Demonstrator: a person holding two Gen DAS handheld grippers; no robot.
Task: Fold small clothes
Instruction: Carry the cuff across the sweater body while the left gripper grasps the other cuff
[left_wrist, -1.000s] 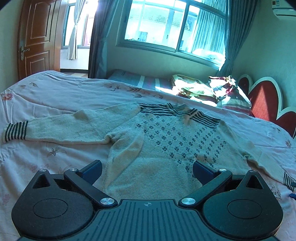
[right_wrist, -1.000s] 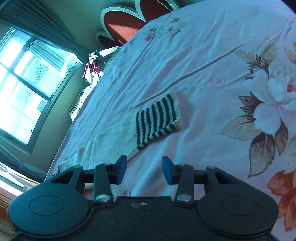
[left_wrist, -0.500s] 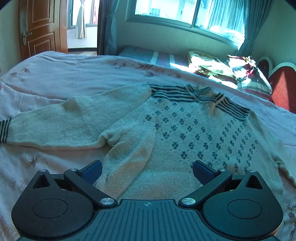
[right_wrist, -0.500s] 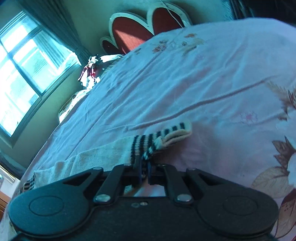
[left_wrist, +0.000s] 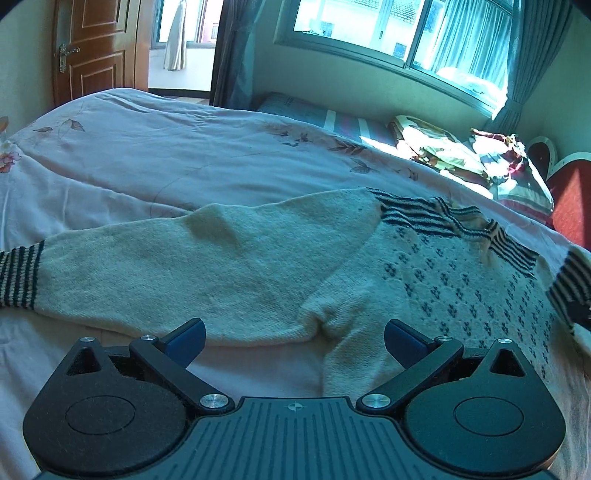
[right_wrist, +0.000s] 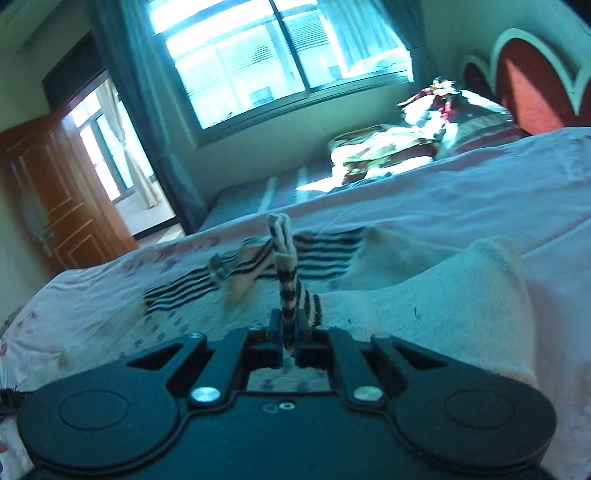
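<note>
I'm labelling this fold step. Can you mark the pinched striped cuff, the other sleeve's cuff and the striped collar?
pinched striped cuff (right_wrist: 286, 291): right wrist view, bands above the pads.
other sleeve's cuff (left_wrist: 18, 277): left wrist view, middle of the bands.
striped collar (left_wrist: 417, 214): left wrist view, left part.

A small cream knitted sweater (left_wrist: 424, 295) lies face up and mostly flat on the pink floral bed (left_wrist: 166, 158), its chest dotted with small dark motifs and its collar (left_wrist: 443, 218) banded in dark stripes. One sleeve (left_wrist: 177, 266) stretches straight out sideways, flat on the bed, ending in a striped cuff (left_wrist: 18, 277). The other sleeve's striped cuff (right_wrist: 286, 273) is lifted off the bed, pinched upright, and its sleeve (right_wrist: 443, 295) is drawn across over the chest.
</note>
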